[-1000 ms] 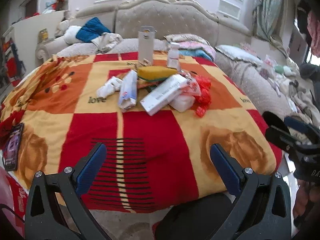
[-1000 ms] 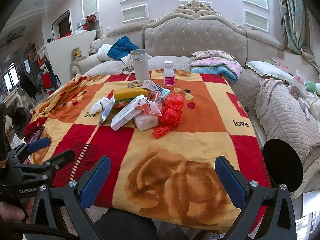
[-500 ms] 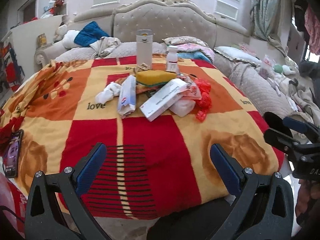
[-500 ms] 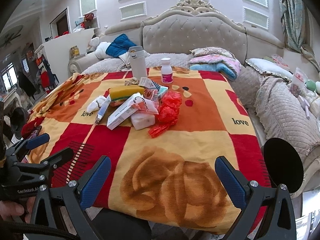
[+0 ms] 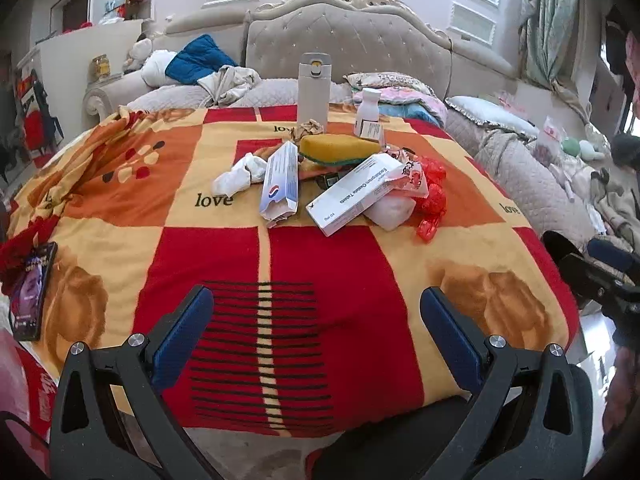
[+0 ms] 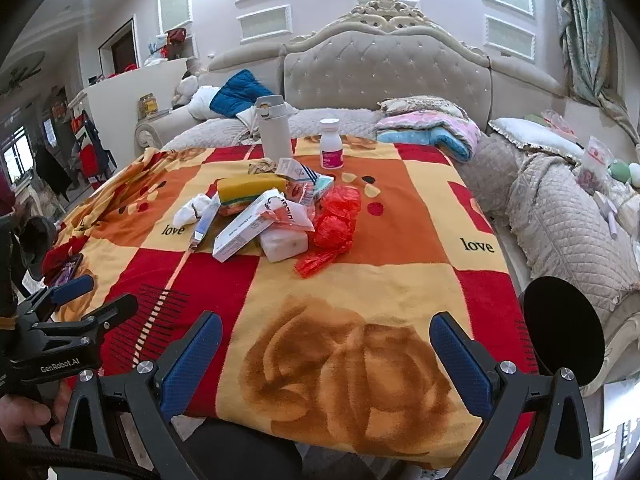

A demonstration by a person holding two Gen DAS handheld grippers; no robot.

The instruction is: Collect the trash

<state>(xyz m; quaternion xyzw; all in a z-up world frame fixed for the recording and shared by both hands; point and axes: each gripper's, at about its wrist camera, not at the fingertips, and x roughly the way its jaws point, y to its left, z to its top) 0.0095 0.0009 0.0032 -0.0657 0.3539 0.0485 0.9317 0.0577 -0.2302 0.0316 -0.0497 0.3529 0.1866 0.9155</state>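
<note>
A pile of trash lies in the middle of the blanket-covered table (image 5: 328, 264): a white tablet box (image 5: 354, 196), a toothpaste box (image 5: 280, 184), crumpled white tissue (image 5: 238, 176), a yellow sponge (image 5: 340, 148), a white wrapper (image 5: 390, 212) and a red plastic bag (image 5: 434, 196). The pile also shows in the right wrist view, with the tablet box (image 6: 244, 232) and red bag (image 6: 334, 228). My left gripper (image 5: 316, 324) is open and empty above the near table edge. My right gripper (image 6: 326, 348) is open and empty, also at the near edge.
A grey flask (image 5: 314, 88) and a white pill bottle (image 5: 370, 114) stand behind the pile. A phone (image 5: 32, 292) lies at the table's left edge. A padded sofa (image 6: 384, 76) with clothes and cushions runs behind and to the right.
Both grippers have moved a little closer to the table and the pile. Both stay open and empty.
</note>
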